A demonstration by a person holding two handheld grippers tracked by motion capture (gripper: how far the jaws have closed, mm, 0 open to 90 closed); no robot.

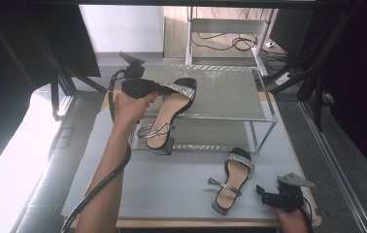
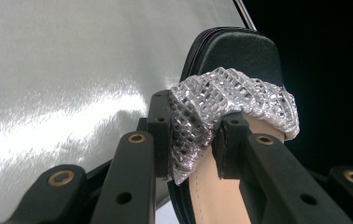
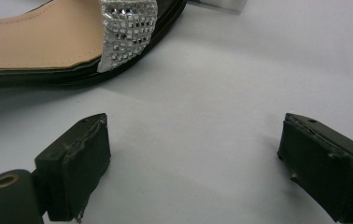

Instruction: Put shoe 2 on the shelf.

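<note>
Over the upper shelf (image 1: 230,92) of the rack, my left gripper (image 2: 193,140) pinches the sandal's (image 1: 172,109) sparkly toe strap (image 2: 230,93), heel hanging low. That strap feels soft and may slip; the stiff sole edge seems safer. My right gripper (image 3: 193,154) rests wide open and empty beside the other sandal (image 1: 232,177).

Left tongs (image 2: 193,140) clamped — right tongs (image 3: 193,163) agape

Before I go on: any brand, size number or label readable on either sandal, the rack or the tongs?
None: no readable text in any view.
Held sandal: tan insole and rhinestone strap, no print visible.
Sandal on the table: insole bare where it shows.
Shoe rack: plain shelf, no label.
Left tongs and right tongs: no markings.
</note>
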